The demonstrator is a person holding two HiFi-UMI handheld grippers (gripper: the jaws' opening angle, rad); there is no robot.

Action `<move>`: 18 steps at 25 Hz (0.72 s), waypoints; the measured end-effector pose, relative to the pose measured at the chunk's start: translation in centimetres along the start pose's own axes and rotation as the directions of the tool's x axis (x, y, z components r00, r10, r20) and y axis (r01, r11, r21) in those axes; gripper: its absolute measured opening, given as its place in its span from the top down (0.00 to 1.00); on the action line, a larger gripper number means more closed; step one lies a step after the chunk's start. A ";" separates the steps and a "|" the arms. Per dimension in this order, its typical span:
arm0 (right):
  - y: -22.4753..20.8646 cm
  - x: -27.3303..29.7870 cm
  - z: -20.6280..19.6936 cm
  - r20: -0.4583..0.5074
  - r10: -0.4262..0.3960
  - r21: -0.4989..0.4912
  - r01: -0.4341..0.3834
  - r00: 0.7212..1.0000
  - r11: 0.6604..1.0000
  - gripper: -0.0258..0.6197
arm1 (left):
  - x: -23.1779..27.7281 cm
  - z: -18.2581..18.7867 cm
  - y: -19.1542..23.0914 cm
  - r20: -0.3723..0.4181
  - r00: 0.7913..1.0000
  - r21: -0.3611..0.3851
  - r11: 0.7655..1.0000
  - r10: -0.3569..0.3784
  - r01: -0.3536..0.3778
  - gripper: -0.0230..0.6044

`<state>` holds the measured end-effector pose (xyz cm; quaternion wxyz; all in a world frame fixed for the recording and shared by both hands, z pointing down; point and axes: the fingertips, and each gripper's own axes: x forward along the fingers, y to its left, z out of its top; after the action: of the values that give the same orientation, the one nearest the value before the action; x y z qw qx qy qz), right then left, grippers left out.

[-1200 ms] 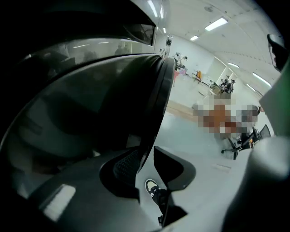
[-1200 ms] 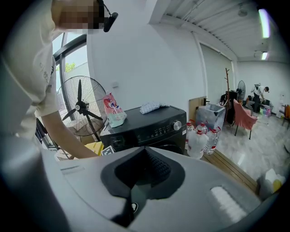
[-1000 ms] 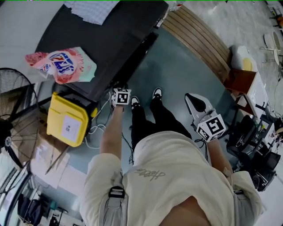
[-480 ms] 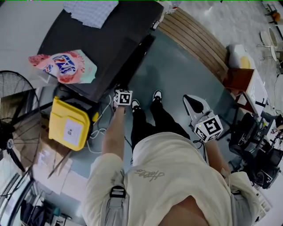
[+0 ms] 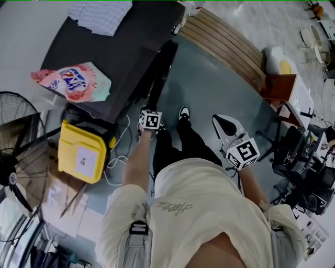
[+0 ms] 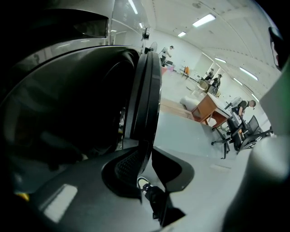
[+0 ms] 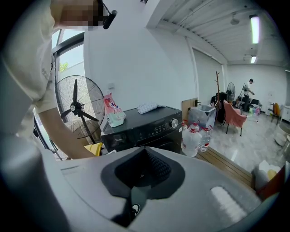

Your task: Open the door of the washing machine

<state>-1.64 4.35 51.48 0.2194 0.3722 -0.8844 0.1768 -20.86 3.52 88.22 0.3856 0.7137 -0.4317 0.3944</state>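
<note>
The black washing machine [image 5: 115, 52] stands at the upper left of the head view, with its round door [image 5: 159, 73] swung out towards me. In the left gripper view the door's edge [image 6: 147, 90] runs down between the jaws of my left gripper [image 6: 146, 158]. It lies against the left pad [image 6: 129, 165] with a slit of floor before the right one. These jaws have just been opening. My right gripper [image 5: 226, 125] hangs apart over the floor to the right, pads together on nothing [image 7: 144, 158]. It faces the machine's front [image 7: 140, 127].
A pink detergent bag [image 5: 73, 82] and a checked cloth [image 5: 102, 13] lie on the machine. A yellow box [image 5: 81, 152], cables [image 5: 118, 152] and a fan [image 5: 15, 152] crowd its left side. Water bottles [image 7: 192, 138] and a wooden platform [image 5: 225, 44] are beyond; a desk [image 5: 282, 89] stands right.
The door has swung further out from the machine. My left gripper has moved right and towards me with its edge. The right gripper shifted slightly left.
</note>
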 end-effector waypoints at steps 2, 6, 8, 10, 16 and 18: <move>0.2 -0.2 -0.2 0.002 -0.009 0.004 0.009 1.000 1.000 0.96 | 0.3 -0.3 -1.8 -0.008 0.999 -0.023 0.998 -0.054 0.053 0.83; 0.7 -0.3 -0.5 0.016 -0.031 0.027 0.031 0.999 0.999 0.96 | 0.2 -0.9 -6.0 -0.035 0.979 -0.014 0.979 -0.203 0.203 0.88; 1.3 -0.2 -0.4 0.030 -0.037 0.036 0.036 0.999 0.999 0.96 | -0.3 -0.5 -6.9 -0.015 0.970 0.004 0.970 -0.244 0.244 0.94; 1.8 -0.2 -0.3 0.044 -0.045 0.043 0.043 0.998 0.998 0.96 | -0.9 0.3 -6.6 0.006 0.970 0.030 0.970 -0.242 0.241 0.94; 1.8 -1.3 -1.4 0.055 -0.084 0.085 0.080 0.995 0.993 0.96 | -2.4 5.9 -5.8 0.100 0.967 0.101 0.970 -0.232 0.222 0.94; 1.3 -1.9 -1.9 0.056 -0.100 0.104 0.093 0.993 0.990 0.96 | -2.2 7.4 -6.3 0.105 0.967 0.130 0.967 -0.232 0.218 0.94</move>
<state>-0.96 7.23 51.90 0.1815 0.4304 -0.8615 0.1991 -14.06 -0.34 81.98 0.3586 0.8020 -0.3460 0.3294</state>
